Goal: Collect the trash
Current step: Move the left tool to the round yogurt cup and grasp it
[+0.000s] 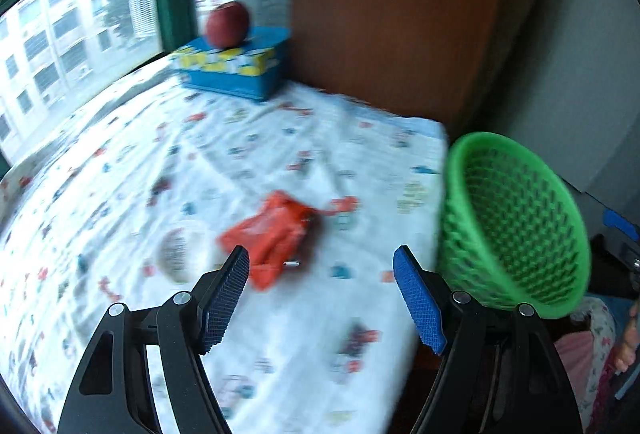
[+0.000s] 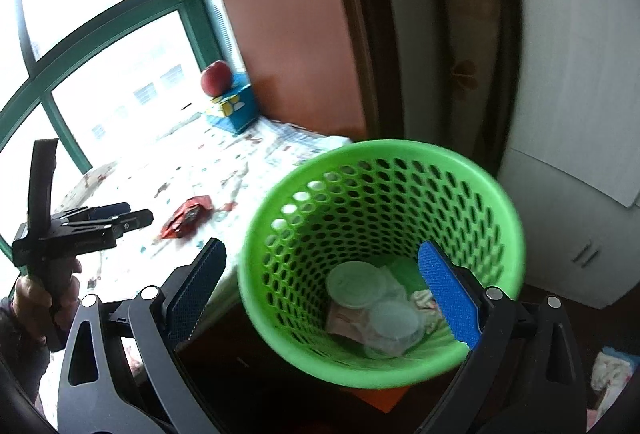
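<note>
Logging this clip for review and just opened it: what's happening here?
A person with a gripper in each hand is collecting trash from a bed with a patterned sheet. The right gripper grips the green mesh basket by its rim, near finger inside; lids and wrappers already lie in it. The left gripper is open and empty, aimed at a red wrapper on the sheet. An apple sits on a blue box by the window.

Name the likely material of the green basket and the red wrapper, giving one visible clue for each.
Green basket: probably moulded plastic, smooth with a slight sheen; its wall is a regular grid of holes under a solid rim.
Red wrapper: probably thin plastic film or foil, glossy; it lies crumpled and creased on the cloth.
</note>
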